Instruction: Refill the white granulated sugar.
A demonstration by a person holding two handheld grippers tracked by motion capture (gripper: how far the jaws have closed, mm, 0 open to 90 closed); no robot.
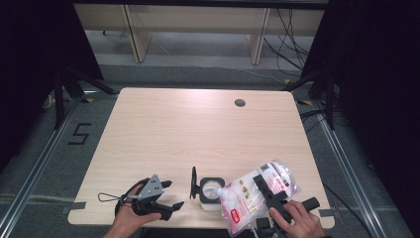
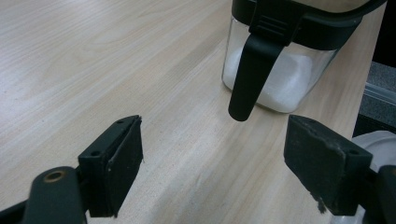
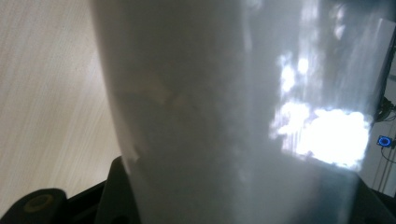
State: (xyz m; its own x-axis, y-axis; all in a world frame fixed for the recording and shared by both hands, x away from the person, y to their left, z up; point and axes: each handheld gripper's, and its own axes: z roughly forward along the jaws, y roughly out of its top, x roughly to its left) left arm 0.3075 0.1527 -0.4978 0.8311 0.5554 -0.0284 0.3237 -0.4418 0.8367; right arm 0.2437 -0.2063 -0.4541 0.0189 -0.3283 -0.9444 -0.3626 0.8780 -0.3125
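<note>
A small glass jar (image 1: 210,193) with a black rim and white powder inside stands near the table's front edge, its round black lid (image 1: 193,182) swung open to the left. My right gripper (image 1: 261,182) is shut on a clear plastic bag (image 1: 247,198) of white powder with red labels. The bag is tilted, its lower left corner at the jar's mouth. The right gripper view has the bag (image 3: 224,116) close up between the jaws. My left gripper (image 1: 173,194) lies left of the jar, open and holding nothing. The jar (image 2: 280,79) and its hanging black latch (image 2: 250,70) stand just beyond the left gripper (image 2: 212,163).
The light wooden table (image 1: 198,129) has a round cable hole (image 1: 239,102) at the back right. Its front edge runs right under both hands. Dark curtains and stands flank the table, and cables lie on the floor at the right.
</note>
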